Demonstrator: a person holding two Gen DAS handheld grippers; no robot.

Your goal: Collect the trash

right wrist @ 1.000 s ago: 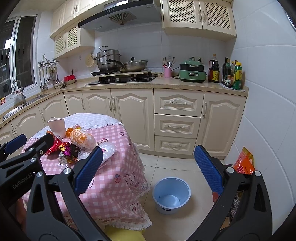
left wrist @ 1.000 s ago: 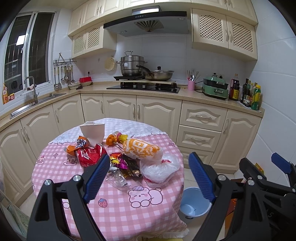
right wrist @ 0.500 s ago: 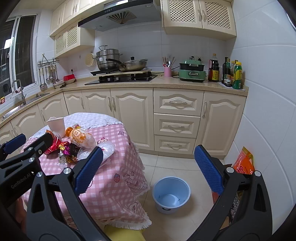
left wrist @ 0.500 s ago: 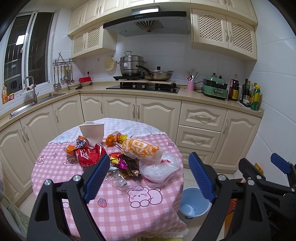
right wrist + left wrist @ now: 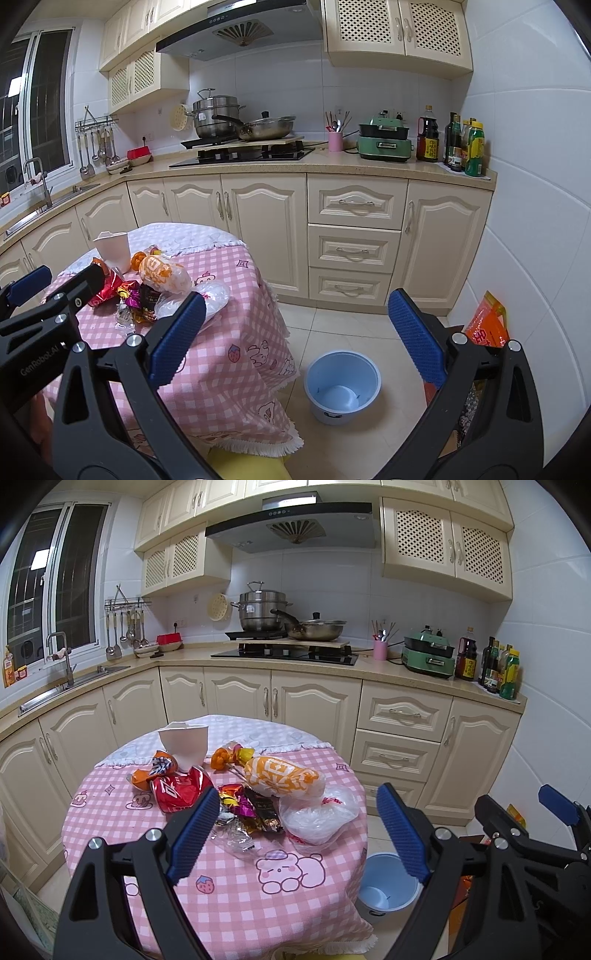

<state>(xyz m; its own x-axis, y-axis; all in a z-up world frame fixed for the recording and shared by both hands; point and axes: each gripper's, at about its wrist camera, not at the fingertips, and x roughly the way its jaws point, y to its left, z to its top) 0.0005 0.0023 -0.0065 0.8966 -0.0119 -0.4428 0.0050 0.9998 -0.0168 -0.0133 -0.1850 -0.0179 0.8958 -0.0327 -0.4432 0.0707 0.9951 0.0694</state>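
A heap of trash lies on a round table with a pink checked cloth (image 5: pixel 229 897): an orange-and-white bread bag (image 5: pixel 282 781), a red snack bag (image 5: pixel 177 790), a clear plastic bag (image 5: pixel 317 818), dark and shiny wrappers (image 5: pixel 255 812), and a white paper cup (image 5: pixel 183 743). The same heap shows in the right wrist view (image 5: pixel 162 280). A blue bin (image 5: pixel 341 386) stands on the floor right of the table. My left gripper (image 5: pixel 295 834) is open and empty, above the table's near side. My right gripper (image 5: pixel 295 336) is open and empty, above the floor between table and bin.
Cream kitchen cabinets (image 5: pixel 354 236) and a counter with a hob, pots (image 5: pixel 264 611) and bottles (image 5: pixel 463 146) run behind the table. An orange bag (image 5: pixel 487 326) leans at the right wall. A sink (image 5: pixel 62 686) is at left.
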